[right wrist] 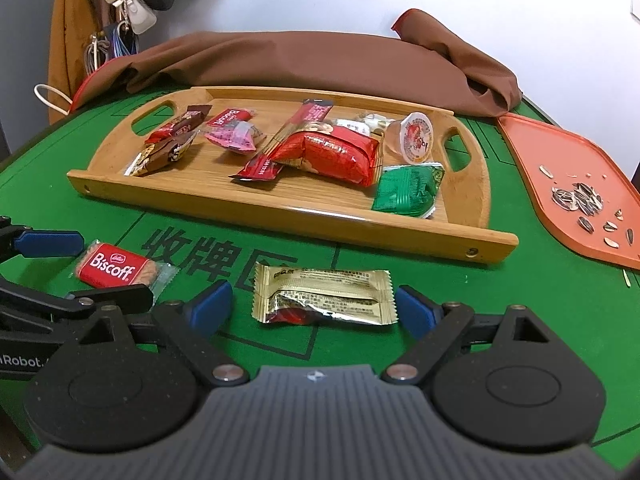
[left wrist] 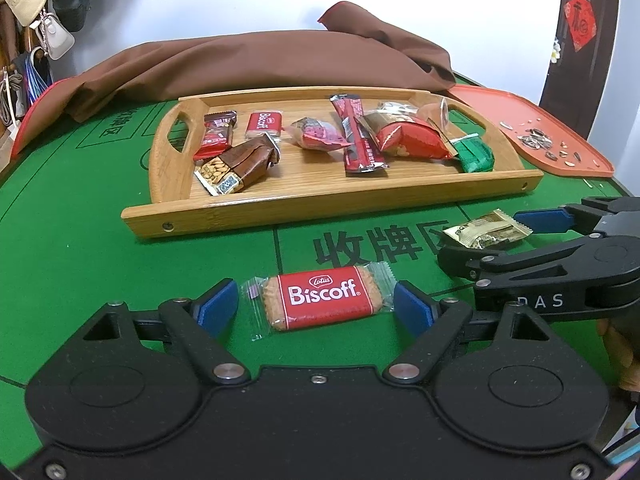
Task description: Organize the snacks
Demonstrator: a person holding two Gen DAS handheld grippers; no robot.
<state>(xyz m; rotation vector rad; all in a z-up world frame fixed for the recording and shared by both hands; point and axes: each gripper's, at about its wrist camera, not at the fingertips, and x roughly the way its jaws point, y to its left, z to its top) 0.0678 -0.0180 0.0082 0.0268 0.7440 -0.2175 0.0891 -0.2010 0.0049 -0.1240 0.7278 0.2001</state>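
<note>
On the green table, near its front edge and just short of the wooden tray, two loose snacks lie side by side: a Biscoff packet and a gold packet. Both look ready to be picked up and moved into the tray with the other snacks. To do it well, each gripper should likely sink until its pads flank the filled middle of the wrapper, not the crinkled end seals, then close gently so the biscuit does not crack. The left gripper has its jaws wide apart, the Biscoff packet lying flat between the blue pads and apparently touching neither. The right gripper is likewise spread open, the gold packet centred between its pads, with small gaps at both ends. Neither packet is lifted yet.
</note>
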